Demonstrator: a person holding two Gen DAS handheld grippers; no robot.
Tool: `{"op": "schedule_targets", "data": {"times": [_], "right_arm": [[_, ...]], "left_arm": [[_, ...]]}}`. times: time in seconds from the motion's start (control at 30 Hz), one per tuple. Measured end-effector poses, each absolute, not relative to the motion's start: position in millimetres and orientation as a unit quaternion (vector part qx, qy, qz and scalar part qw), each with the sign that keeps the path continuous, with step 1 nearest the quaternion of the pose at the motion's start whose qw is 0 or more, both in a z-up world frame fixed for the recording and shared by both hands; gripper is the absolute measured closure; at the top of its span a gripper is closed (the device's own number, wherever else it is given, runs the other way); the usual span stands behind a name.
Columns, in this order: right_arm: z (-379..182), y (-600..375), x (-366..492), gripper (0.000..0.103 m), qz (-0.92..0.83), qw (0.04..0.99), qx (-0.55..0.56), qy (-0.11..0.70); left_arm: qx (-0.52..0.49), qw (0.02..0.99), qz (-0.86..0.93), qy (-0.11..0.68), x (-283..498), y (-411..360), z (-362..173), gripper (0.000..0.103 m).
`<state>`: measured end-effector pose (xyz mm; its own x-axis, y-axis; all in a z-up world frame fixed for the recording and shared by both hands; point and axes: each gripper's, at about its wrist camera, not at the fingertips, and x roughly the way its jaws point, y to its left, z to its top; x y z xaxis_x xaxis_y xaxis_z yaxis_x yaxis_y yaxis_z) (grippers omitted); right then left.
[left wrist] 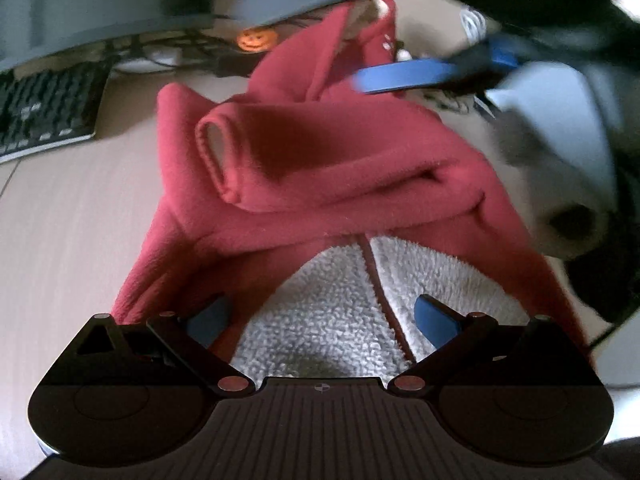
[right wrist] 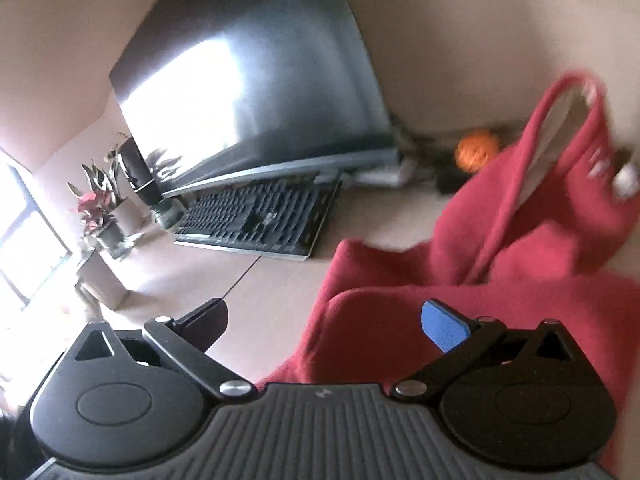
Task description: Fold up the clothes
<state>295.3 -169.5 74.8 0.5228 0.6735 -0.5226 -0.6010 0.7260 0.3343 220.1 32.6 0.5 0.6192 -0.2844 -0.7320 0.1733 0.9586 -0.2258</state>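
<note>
Far collar of 1 red fleece jacket [left wrist: 320,168] blurred, heaped on desk [left wrist: 60,220]. Left gripper [left wrist: 324,320] wide open over white lining, gripping nothing. Right gripper [right wrist: 324,320] wide open, empty. 1 keyboard [right wrist: 260,220], 1 pumpkin toy [left wrist: 252,40].

left gripper [left wrist: 322,320]: jaws spread wide | right gripper [right wrist: 326,322]: jaws spread wide

We're seeing a black keyboard [right wrist: 260,216] sitting on the light wood bench [right wrist: 192,276] just below a dark monitor [right wrist: 256,76], an orange pumpkin toy [right wrist: 476,150] behind, potted plants [right wrist: 102,208] sitting at the far left.
</note>
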Motion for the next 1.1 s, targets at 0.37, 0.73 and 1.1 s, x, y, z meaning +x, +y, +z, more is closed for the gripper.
{"op": "schedule_targets", "data": {"times": [0.37,0.73,1.1], "right_arm": [[17,-259,252,0.000,0.088,0.921,-0.154,0.346],[-12,-244,283,0.000,0.109,0.905,-0.229,0.342],[1,-250,287,0.000,0.132,0.915,-0.162,0.345]], "left_arm": [[-0.114,0.913,-0.134,0.367,256,51,33,0.002],[-0.137,0.902,-0.106,0.395,286,54,18,0.002],[0.128,0.906,-0.106,0.389,282,21,10,0.002]]}}
